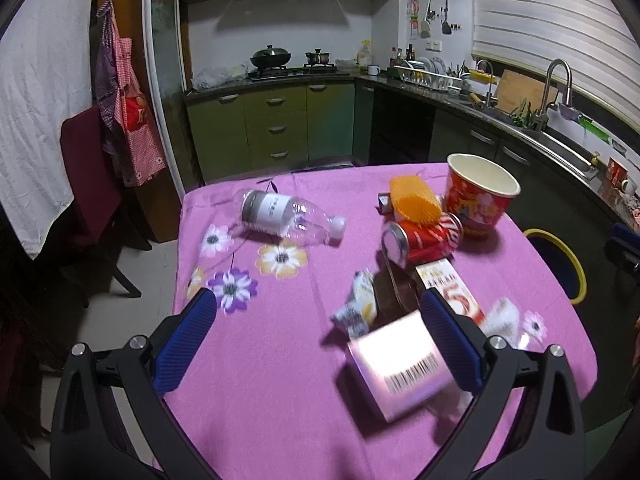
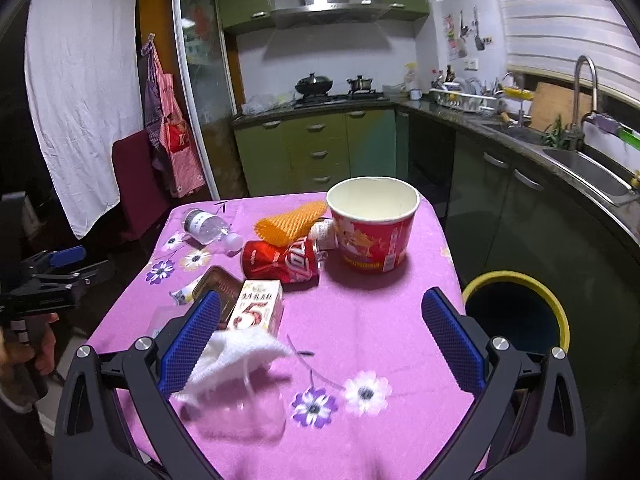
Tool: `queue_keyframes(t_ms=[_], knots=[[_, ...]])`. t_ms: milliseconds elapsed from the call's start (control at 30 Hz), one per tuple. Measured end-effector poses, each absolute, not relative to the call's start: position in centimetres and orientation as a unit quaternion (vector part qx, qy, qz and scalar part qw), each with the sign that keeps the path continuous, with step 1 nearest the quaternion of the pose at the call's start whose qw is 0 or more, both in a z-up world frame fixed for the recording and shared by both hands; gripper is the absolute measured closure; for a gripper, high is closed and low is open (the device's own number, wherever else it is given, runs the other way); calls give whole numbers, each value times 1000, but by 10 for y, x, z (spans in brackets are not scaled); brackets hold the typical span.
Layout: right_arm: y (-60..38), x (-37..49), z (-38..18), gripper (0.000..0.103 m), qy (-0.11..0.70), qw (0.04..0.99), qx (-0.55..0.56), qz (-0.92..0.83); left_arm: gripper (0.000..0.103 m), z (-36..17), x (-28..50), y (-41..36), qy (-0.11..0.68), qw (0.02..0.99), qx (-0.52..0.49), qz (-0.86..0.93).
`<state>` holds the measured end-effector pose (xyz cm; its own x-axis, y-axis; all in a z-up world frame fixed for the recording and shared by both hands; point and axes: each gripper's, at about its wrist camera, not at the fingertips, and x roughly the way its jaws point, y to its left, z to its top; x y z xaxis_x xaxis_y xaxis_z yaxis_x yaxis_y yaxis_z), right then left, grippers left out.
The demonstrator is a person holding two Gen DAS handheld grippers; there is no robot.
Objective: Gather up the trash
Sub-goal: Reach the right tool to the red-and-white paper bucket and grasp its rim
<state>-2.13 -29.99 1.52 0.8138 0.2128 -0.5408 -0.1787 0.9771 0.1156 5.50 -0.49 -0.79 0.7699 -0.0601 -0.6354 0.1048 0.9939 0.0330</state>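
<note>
Left wrist view: the left gripper (image 1: 318, 322) is spread wide, grasping nothing, above the pink flower-print tablecloth (image 1: 280, 400). A blurred pale-pink carton with a barcode (image 1: 404, 368) lies just inside the right-hand finger (image 1: 450, 340); whether they touch cannot be told. Between the fingertips and a little ahead lies a crumpled white-and-yellow wrapper (image 1: 358, 304) beside a dark brown plastic tray (image 1: 394, 292). Beyond the right-hand finger sit a small red-and-white box printed with a 5 (image 1: 450, 284), a dented red drink can on its side (image 1: 420, 240), an orange foam net sleeve (image 1: 414, 200) and an upright red paper bucket (image 1: 478, 196). Ahead of the left-hand finger (image 1: 186, 344), well apart, a clear plastic bottle with a grey label (image 1: 286, 218) lies on its side.

Right wrist view: the right gripper (image 2: 320, 312) is also released and wide, angled down at the table. A crumpled white tissue (image 2: 230, 358) lies against the inner face of the left-hand finger (image 2: 190, 344), with the numbered box just ahead of that fingertip. The can and bucket lie farther ahead between the fingers. A yellow-rimmed dark bin (image 2: 516, 312) stands just outside the right-hand finger (image 2: 454, 340). At the far left, a hand (image 2: 24, 344) grips the other tool's handle.
</note>
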Motion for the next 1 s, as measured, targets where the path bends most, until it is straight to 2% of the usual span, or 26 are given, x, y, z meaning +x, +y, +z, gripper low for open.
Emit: queue_keyframes(t_ms=[400,633,700,1000], knots=[[-345,146,35,4,405,912,29,58,6,-23,192,19,355,934,10,-41],[-370,258,5,33,525,851,31,10,6,-47,237,16,349,936,25,-17],[-373,276,-7,35,546,837,33,5,6,-54,239,14,355,934,37,-24],[-372,322,-53,73,606,795,39,5,6,-75,245,10,375,925,50,-23]])
